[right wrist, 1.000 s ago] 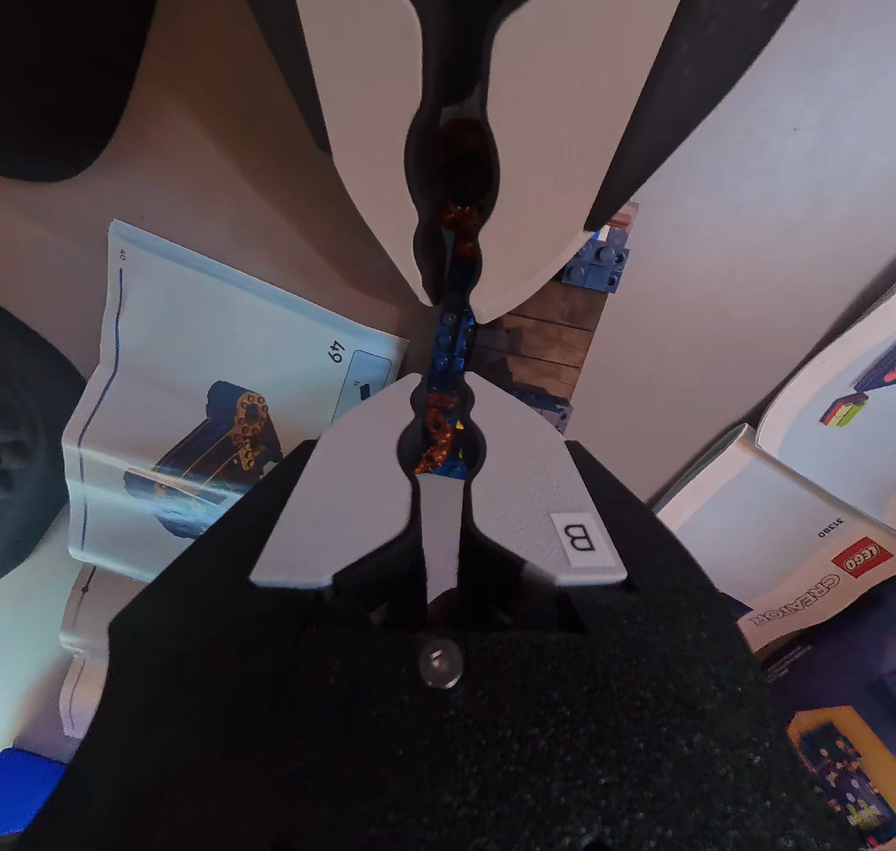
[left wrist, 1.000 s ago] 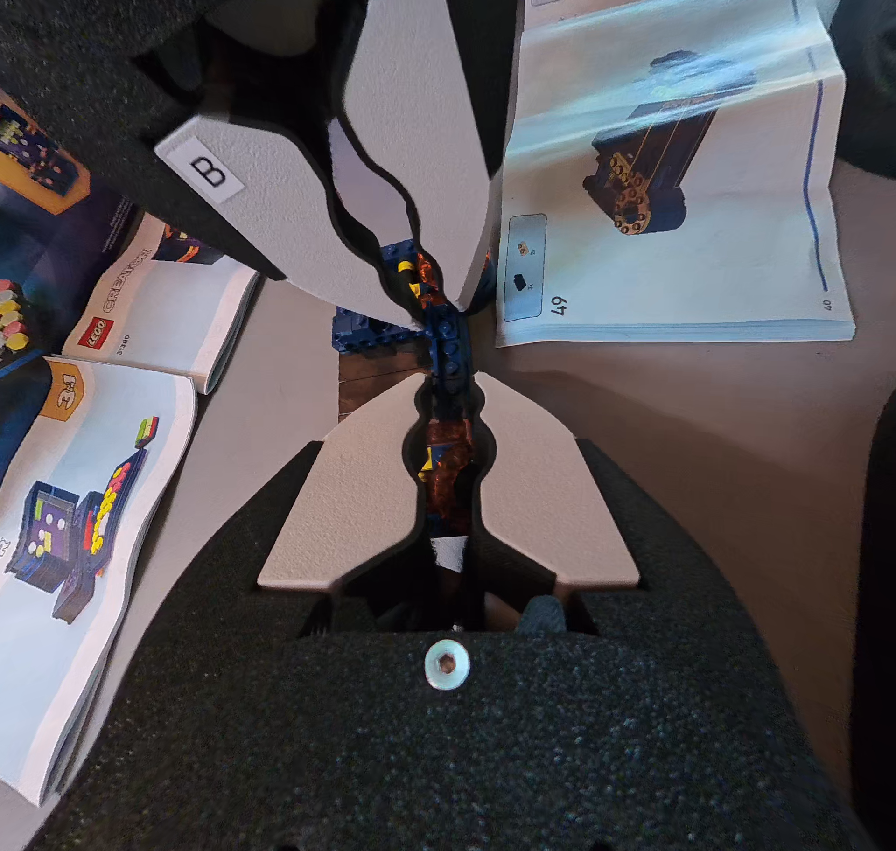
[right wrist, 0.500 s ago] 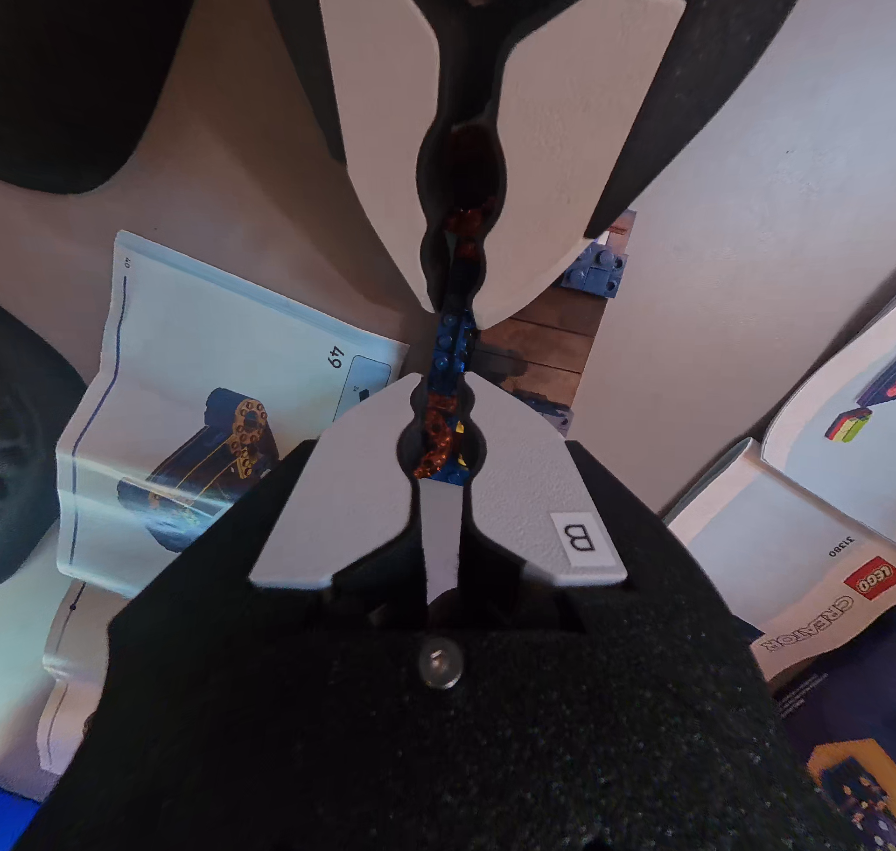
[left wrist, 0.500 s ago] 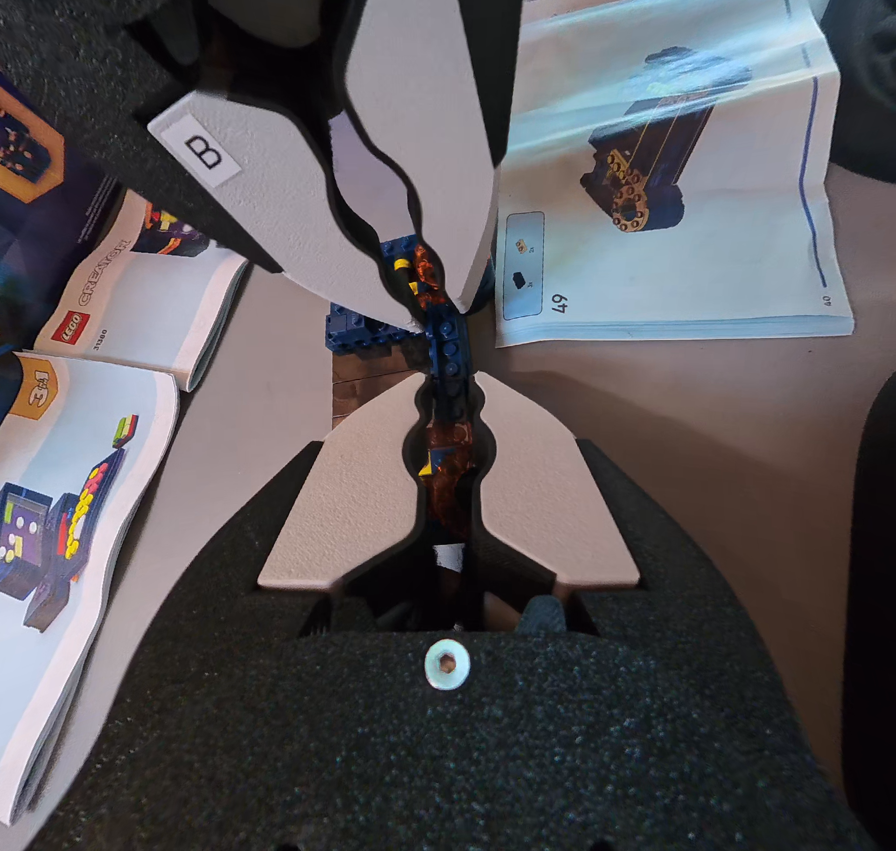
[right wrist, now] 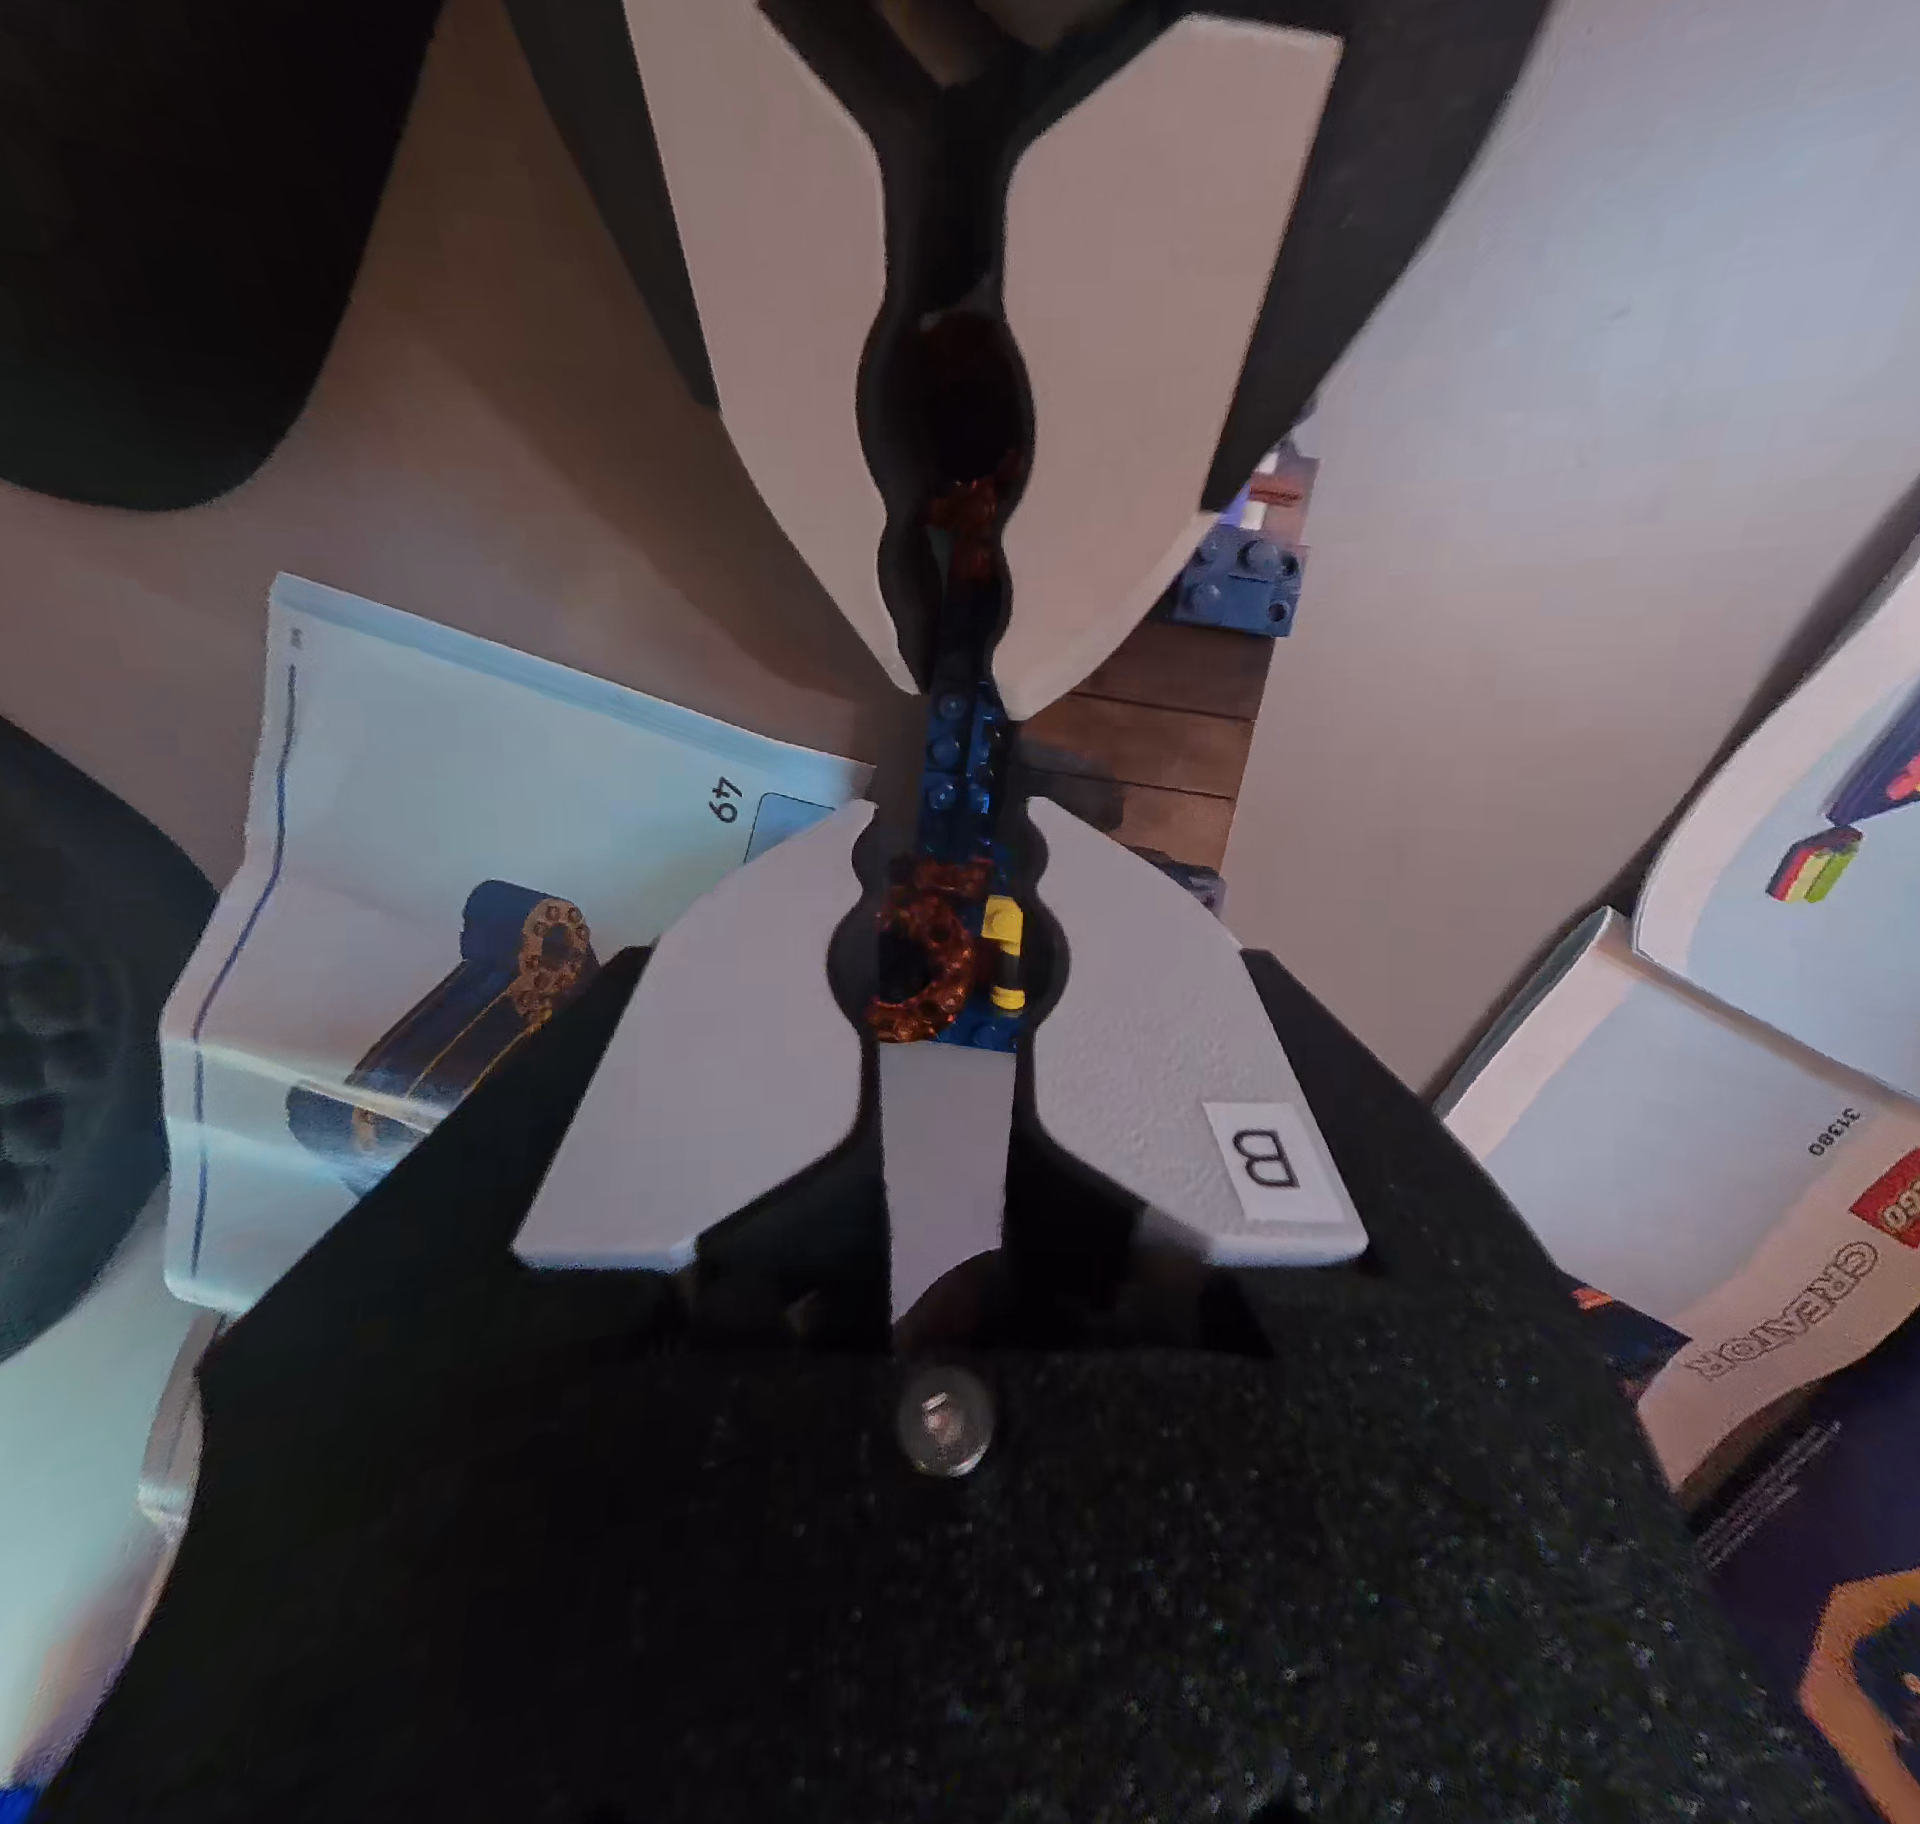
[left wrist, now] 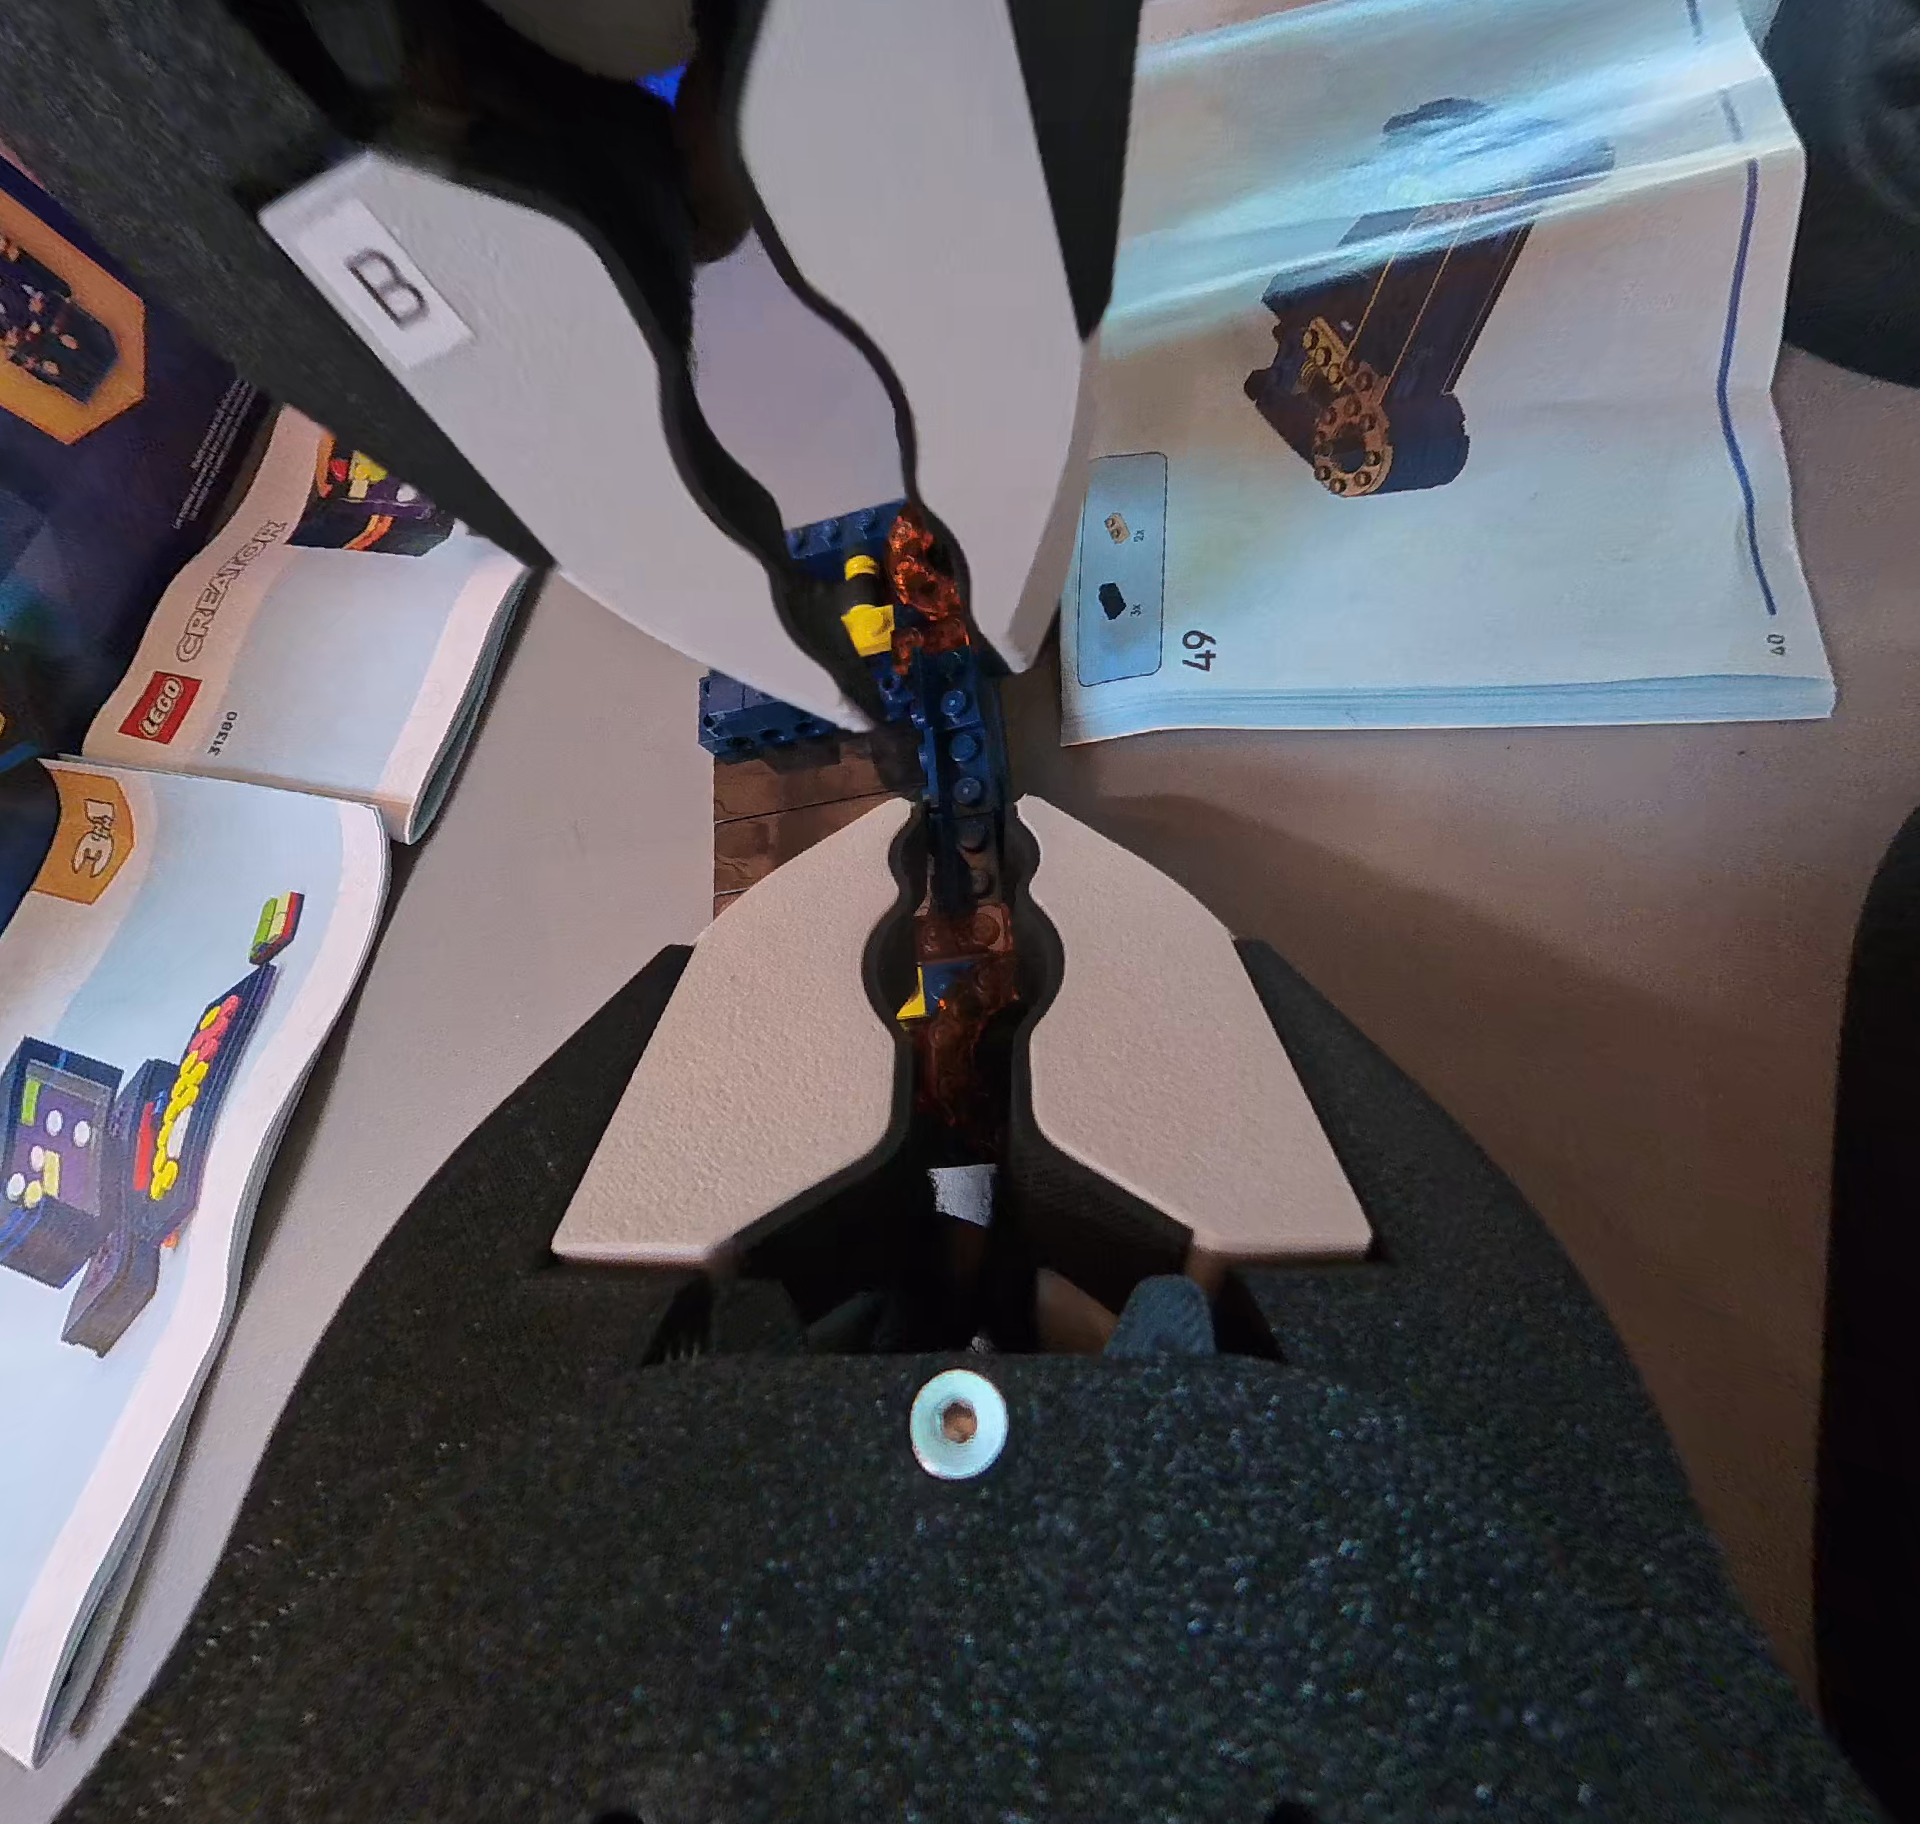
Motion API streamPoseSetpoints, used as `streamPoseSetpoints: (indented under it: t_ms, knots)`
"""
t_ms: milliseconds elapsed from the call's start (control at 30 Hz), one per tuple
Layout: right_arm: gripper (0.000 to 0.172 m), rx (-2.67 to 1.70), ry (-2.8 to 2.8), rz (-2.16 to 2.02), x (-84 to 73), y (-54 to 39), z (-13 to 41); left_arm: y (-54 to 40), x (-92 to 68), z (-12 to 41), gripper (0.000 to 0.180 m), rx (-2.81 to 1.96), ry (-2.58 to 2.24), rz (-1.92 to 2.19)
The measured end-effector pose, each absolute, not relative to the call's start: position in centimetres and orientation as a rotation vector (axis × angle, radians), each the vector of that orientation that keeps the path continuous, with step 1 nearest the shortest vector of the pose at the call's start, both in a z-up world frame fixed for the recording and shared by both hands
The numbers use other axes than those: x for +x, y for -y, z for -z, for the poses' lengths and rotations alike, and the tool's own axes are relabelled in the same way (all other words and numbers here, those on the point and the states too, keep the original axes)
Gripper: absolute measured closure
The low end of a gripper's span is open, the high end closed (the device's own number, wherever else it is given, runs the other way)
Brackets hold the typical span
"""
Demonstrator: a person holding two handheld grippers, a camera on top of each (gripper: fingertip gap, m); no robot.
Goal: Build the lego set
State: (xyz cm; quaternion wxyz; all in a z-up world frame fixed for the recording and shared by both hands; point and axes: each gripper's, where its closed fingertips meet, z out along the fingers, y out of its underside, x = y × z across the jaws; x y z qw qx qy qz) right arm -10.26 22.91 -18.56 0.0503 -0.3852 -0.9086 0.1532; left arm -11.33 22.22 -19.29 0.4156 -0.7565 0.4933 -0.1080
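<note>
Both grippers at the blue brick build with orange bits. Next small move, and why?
Probably back the right gripper straight off the dark-blue studded brick assembly with translucent orange and yellow parts. Its fingers stand spread, with dark gaps beside the bricks, while the left gripper is closed on the other end and seems to carry it alone.

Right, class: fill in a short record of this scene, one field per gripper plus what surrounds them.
Left gripper: fingers closed on one end of the dark blue and orange brick model
Right gripper: fingers spread around the model's other end
Nearby: open instruction booklet, closed booklet, loose blue brick
Surface: beige table
</note>
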Motion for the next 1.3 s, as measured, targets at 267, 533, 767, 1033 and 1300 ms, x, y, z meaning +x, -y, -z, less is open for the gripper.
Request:
streamPoseSetpoints:
  t_ms: [267,533,767,1033,1300]
  knots:
    - [0.157,-1.254,2.672,-0.591,-10.3,-22.8,18.7,-22.3,-11.3,19.3,0.167,-1.901,-1.236,0.270]
    - [0.160,-1.218,2.631,-0.472,-10.4,-23.0,19.0,-22.3,-11.3,19.3,0.168,-1.905,-1.229,0.279]
    - [0.160,-1.150,2.510,-0.338,-10.4,-23.1,19.1,-22.3,-11.3,19.3,0.168,-1.912,-1.217,0.294]
    - [0.160,-1.205,2.510,-0.384,-10.4,-23.0,19.2,-22.3,-11.3,19.3,0.168,-1.917,-1.212,0.300]
    - [0.139,-1.302,2.431,-0.649,-10.5,-22.4,18.6,-22.5,-11.8,18.8,0.151,-1.915,-1.203,0.251]
